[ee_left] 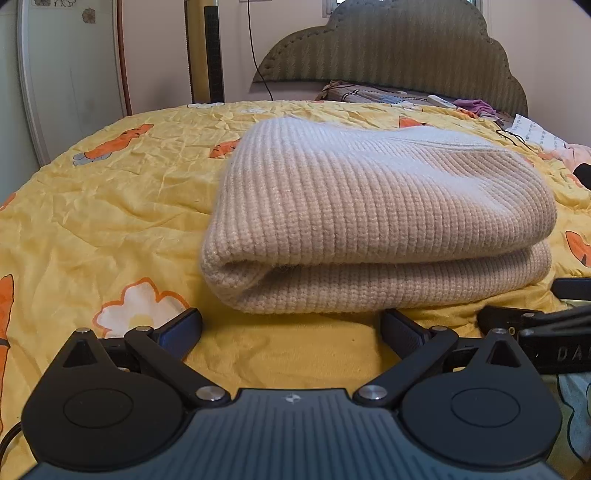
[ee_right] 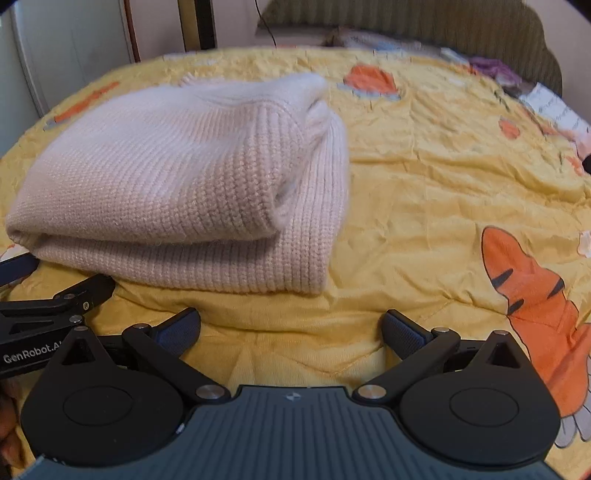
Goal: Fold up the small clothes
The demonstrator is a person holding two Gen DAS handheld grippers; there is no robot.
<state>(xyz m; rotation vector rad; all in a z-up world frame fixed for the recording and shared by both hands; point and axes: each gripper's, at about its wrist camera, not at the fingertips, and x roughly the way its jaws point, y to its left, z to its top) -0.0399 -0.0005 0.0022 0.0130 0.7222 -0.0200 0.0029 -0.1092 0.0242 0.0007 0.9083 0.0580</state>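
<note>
The folded sweater (ee_left: 369, 218) lies on the yellow bedspread (ee_left: 110, 206), just beyond both grippers. The left gripper (ee_left: 291, 328) has its fingers spread wide, gripping nothing and clear of the knit. The right gripper (ee_right: 291, 328) is likewise wide and empty, with the sweater to its far left.

headboard (ee_right: 406, 22): top cut off by frame edge | items by headboard (ee_right: 388, 42): blurred, unidentifiable | printed paper (ee_left: 532, 131): text too small | sweater (ee_right: 177, 177): underside hidden
</note>
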